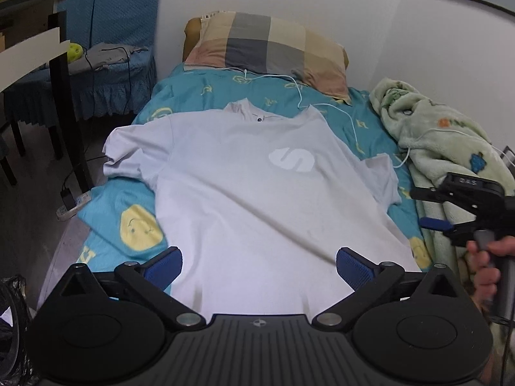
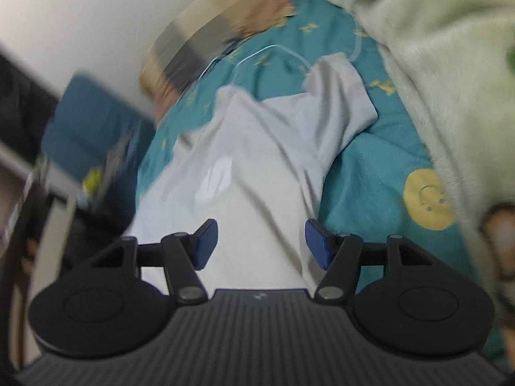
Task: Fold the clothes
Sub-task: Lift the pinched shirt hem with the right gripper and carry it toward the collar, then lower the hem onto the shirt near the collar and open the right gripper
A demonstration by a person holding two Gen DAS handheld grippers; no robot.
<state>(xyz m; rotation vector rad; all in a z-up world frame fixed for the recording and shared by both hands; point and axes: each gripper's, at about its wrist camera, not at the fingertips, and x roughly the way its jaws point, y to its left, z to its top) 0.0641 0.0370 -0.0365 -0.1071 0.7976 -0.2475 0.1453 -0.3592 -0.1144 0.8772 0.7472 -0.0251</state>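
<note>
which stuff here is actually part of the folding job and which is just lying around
Part of the job:
white t-shirt
left gripper, open
right gripper, open

Just lying about:
plaid pillow
white cable
green fleece blanket
blue chair

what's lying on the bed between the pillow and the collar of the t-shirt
In the left wrist view, a thin white cable crosses the teal bedsheet between the checked pillow and the t-shirt collar.
</note>
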